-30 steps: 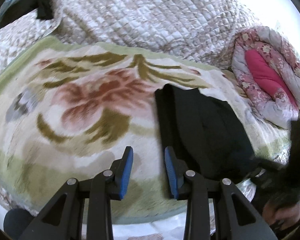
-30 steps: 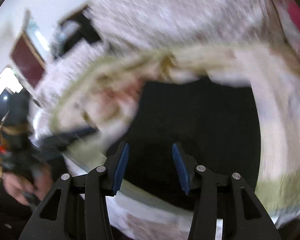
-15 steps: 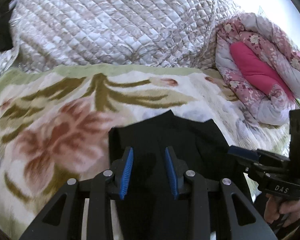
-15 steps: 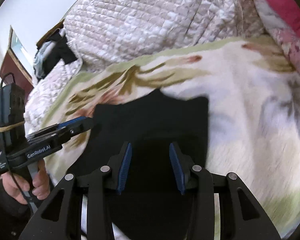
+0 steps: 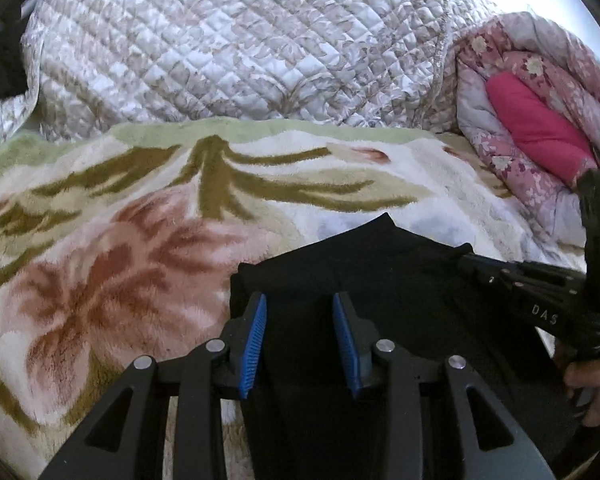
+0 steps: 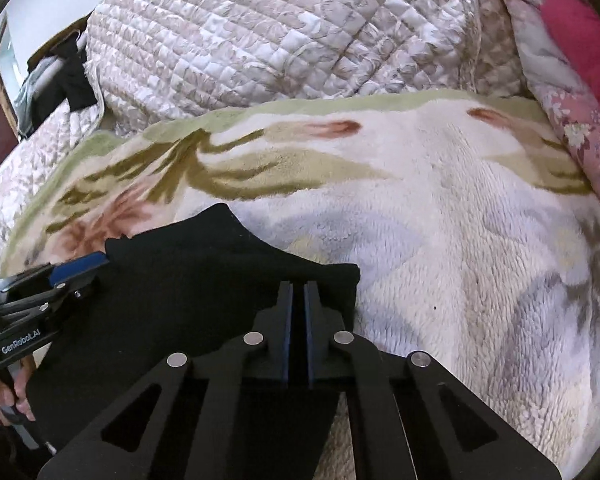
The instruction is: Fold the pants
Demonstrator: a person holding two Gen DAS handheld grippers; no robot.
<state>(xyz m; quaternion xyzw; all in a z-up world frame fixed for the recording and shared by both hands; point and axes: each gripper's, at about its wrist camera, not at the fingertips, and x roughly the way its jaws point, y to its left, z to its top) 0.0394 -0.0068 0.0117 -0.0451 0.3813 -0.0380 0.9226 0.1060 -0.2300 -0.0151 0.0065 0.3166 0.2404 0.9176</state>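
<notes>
The right tongs are sitting closed at the black pants' lower-centre corner while the left tongs are opening over them.

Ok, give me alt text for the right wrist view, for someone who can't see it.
The right hand-held gripper, jaws shut, sits at the far right corner of black pants lying on a floral blanket. The left hand-held gripper reaches the pants' left corner.

Bed under a fleecy cream blanket with pink flowers and olive leaves.
Spread flat across the near part, with black folded pants lying on it; behind, heaped against its green edge, a quilted pale bedspread; at the right, a rolled pink floral comforter.
</notes>
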